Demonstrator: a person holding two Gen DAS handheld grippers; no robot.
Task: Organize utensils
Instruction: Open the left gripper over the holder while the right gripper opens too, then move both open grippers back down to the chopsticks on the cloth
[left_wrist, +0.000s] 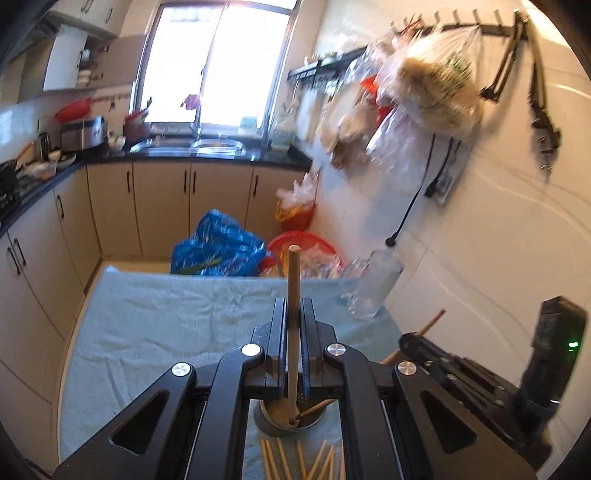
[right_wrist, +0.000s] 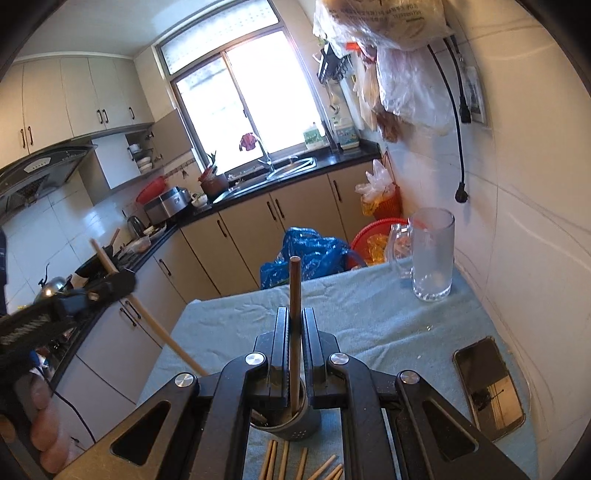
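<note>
Left gripper (left_wrist: 294, 317) pinches a light chopstick (left_wrist: 293, 280) upright at frame centre; right gripper (right_wrist: 295, 325) pinches a dark chopstick (right_wrist: 294, 284), tips in the holder (right_wrist: 303, 424) below

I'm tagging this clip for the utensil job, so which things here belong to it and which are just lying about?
Part of the job:
- left gripper, shut on a chopstick
- right gripper, shut on a darker chopstick
- grey holder
- loose chopsticks

Just lying about:
- glass mug
- phone
- blue bag
</note>
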